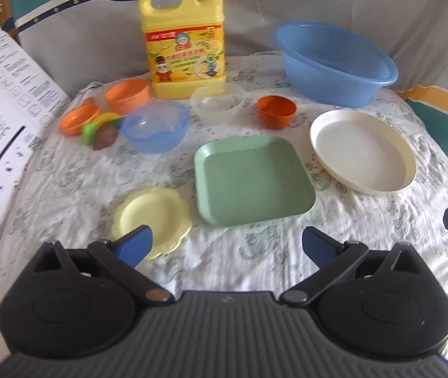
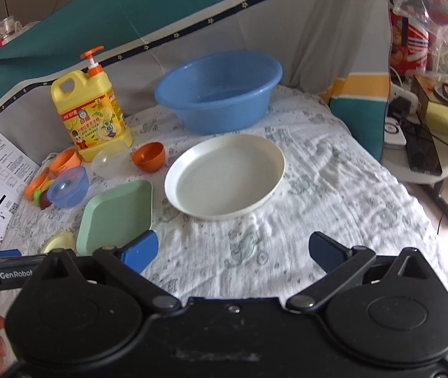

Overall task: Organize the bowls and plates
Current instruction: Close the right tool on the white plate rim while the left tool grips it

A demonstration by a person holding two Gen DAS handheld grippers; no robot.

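On the white patterned cloth lie a green square plate (image 1: 252, 179) (image 2: 116, 214), a large cream round plate (image 1: 362, 151) (image 2: 224, 176) and a small yellow scalloped plate (image 1: 151, 217) (image 2: 58, 241). Behind them stand a blue translucent bowl (image 1: 156, 126) (image 2: 67, 187), a clear bowl (image 1: 217, 102) (image 2: 110, 160), a dark orange bowl (image 1: 276, 111) (image 2: 148, 157), a light orange bowl (image 1: 126, 96) (image 2: 64, 160) and a flat orange dish (image 1: 77, 119). My left gripper (image 1: 227, 245) hovers open near the yellow plate's front edge. My right gripper (image 2: 233, 252) is open and holds nothing, in front of the cream plate.
A blue basin (image 1: 334, 63) (image 2: 217, 91) and a yellow detergent jug (image 1: 183, 44) (image 2: 93, 110) stand at the back. Toy food (image 1: 101, 129) lies beside the blue bowl. A printed sheet (image 1: 3, 100) borders the left. A cluttered side table (image 2: 428, 132) is at the right.
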